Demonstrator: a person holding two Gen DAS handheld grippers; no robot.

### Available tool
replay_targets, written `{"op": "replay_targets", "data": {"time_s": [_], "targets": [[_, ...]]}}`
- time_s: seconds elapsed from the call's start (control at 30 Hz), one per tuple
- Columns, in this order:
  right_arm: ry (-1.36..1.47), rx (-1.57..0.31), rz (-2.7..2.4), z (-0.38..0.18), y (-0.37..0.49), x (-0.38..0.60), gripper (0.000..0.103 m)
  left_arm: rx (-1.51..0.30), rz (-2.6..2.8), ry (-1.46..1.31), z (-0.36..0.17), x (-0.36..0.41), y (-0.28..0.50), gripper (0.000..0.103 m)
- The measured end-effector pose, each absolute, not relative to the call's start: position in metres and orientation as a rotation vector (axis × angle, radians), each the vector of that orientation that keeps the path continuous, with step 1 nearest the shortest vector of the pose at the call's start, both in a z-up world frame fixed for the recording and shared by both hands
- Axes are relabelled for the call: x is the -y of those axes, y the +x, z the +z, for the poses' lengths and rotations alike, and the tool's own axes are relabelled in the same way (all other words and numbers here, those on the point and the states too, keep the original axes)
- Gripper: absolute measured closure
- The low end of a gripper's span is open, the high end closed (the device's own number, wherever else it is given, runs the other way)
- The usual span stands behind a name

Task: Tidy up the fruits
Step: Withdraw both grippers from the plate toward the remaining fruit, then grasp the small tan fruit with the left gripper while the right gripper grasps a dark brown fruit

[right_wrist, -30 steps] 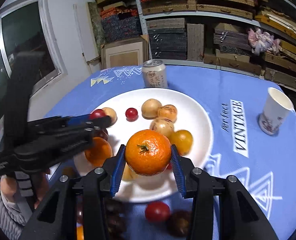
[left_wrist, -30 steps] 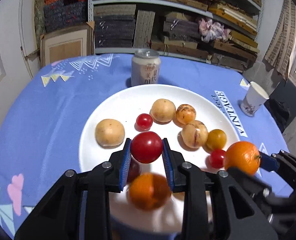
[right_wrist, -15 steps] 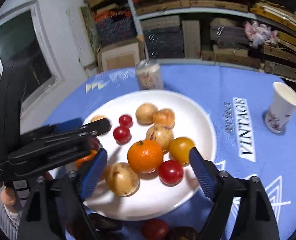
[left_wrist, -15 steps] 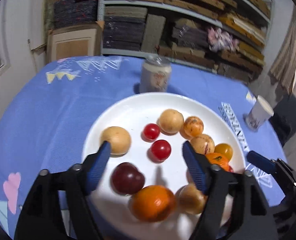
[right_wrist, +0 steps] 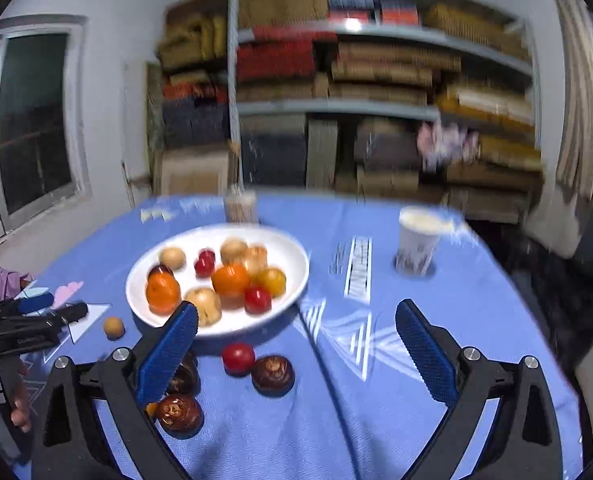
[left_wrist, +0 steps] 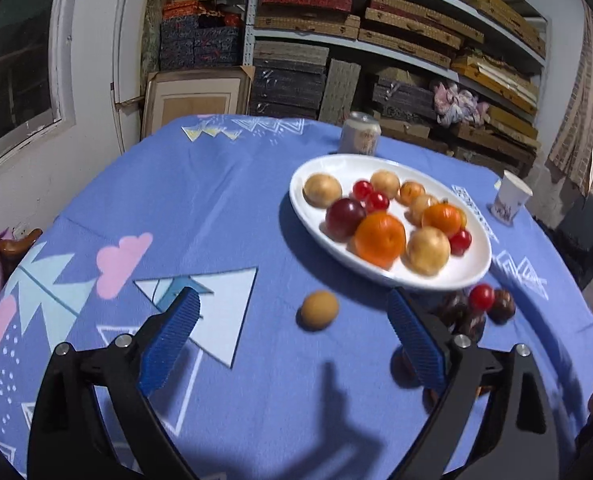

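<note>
I have pulled both tools back from the white oval plate [left_wrist: 472, 276], jaws just opened, empty; next I centre the left tool [left_wrist: 296, 340] over the small tan fruit [left_wrist: 319, 309] near the plate.

A white plate [left_wrist: 472, 276] carries orange, red, tan and dark purple fruit on a tabletop [left_wrist: 224, 208] draped in blue cloth patterned with white triangles and pink clouds. Both black grippers wear blue ribbed pads; a white paper cup [right_wrist: 418, 240] bears dark print.
</note>
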State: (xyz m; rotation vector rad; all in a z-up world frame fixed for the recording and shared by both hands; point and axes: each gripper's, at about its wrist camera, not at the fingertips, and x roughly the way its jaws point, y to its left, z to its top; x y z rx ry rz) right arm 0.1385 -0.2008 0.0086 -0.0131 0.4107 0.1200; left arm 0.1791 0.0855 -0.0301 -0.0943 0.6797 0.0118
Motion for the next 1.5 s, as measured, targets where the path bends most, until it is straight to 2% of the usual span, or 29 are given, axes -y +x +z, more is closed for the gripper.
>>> {"op": "replay_targets", "data": {"time_s": [0.2, 0.47, 0.63, 0.87, 0.93, 1.0, 1.07, 1.47, 1.5], "targets": [[-0.059, -0.457, 0.057, -0.021, 0.127, 0.196, 0.003, -0.619, 0.037, 0.023, -0.028, -0.068, 0.167, 0.010], [-0.170, -0.403, 0.020, -0.030, 0.111, 0.177, 0.003, -0.645, 0.041, 0.039, -0.035, -0.069, 0.172, 0.010], [-0.069, -0.610, 0.054, -0.046, 0.128, 0.194, 0.003, -0.676, 0.020, 0.037, -0.042, -0.072, 0.177, 0.010], [-0.066, -0.583, 0.058, -0.047, 0.123, 0.190, 0.003, -0.718, -0.028, -0.016, -0.048, -0.078, 0.190, 0.010], [-0.069, -0.607, 0.096, -0.049, 0.124, 0.188, 0.003, -0.733, -0.032, -0.023, -0.051, -0.080, 0.197, 0.017], [-0.073, -0.628, 0.105, -0.049, 0.124, 0.187, 0.003, -0.773, -0.053, -0.021, -0.056, -0.079, 0.206, 0.044], [-0.065, -0.664, 0.121, -0.052, 0.129, 0.187, 0.003, -0.820, -0.084, -0.033, -0.063, -0.078, 0.213, 0.055], [-0.017, -0.673, 0.135, -0.053, 0.130, 0.191, 0.003, -0.845, -0.151, -0.043, -0.066, -0.067, 0.234, 0.055], [-0.008, -0.680, 0.144, -0.054, 0.131, 0.192, 0.003, -0.858, -0.151, -0.060, -0.068, -0.069, 0.237, 0.059]]}}
